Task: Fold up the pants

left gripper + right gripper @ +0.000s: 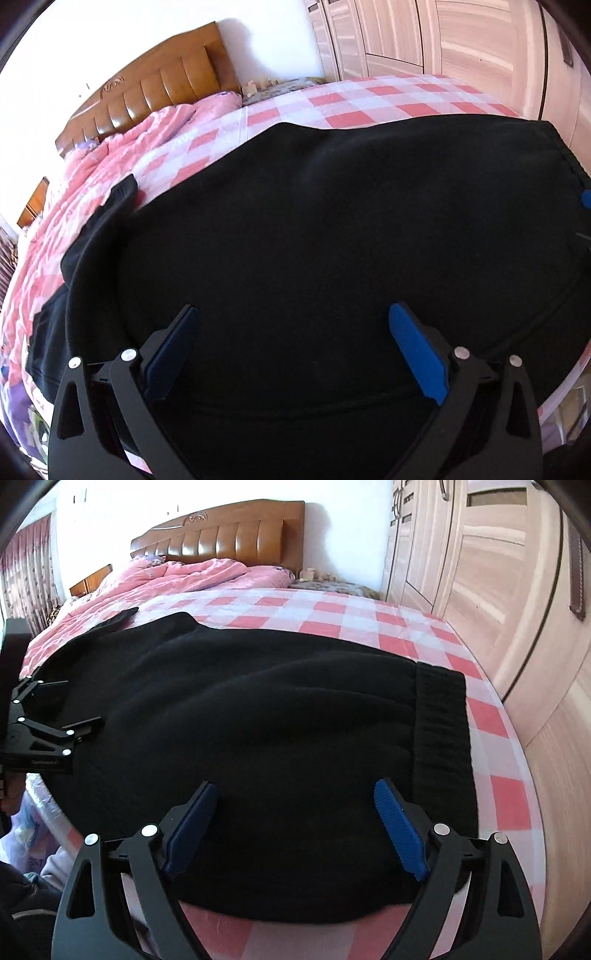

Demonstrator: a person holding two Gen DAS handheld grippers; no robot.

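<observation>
— Jaws first: how do they stand?

— Both pairs are spread wide with nothing between them. The left gripper (293, 325) hangs just over the black pants (332, 229), its blue pads (417, 354) apart above the cloth. The right gripper (295, 801) is the same, pads (400, 834) parted over the pants (240, 720) near the ribbed waistband (441, 738).

— Where do the pants lie?

— Flat on the bed, on a pink-and-white checked sheet (369, 616), laid crosswise with the waistband toward the wardrobe (480, 572) side. Toward the other end a dark strip of cloth (118, 199) sticks out past the main body toward the pink quilt (192, 576); probably a leg end, though the black fabric hides the seams.

— Can each gripper see the other?

— From the right wrist view the left gripper (70, 709) shows at the far left edge, over the pants. From the left wrist view only a blue tip (585, 199) shows at the right edge.

— And behind?

— A wooden headboard (229, 528) against a white wall.
</observation>
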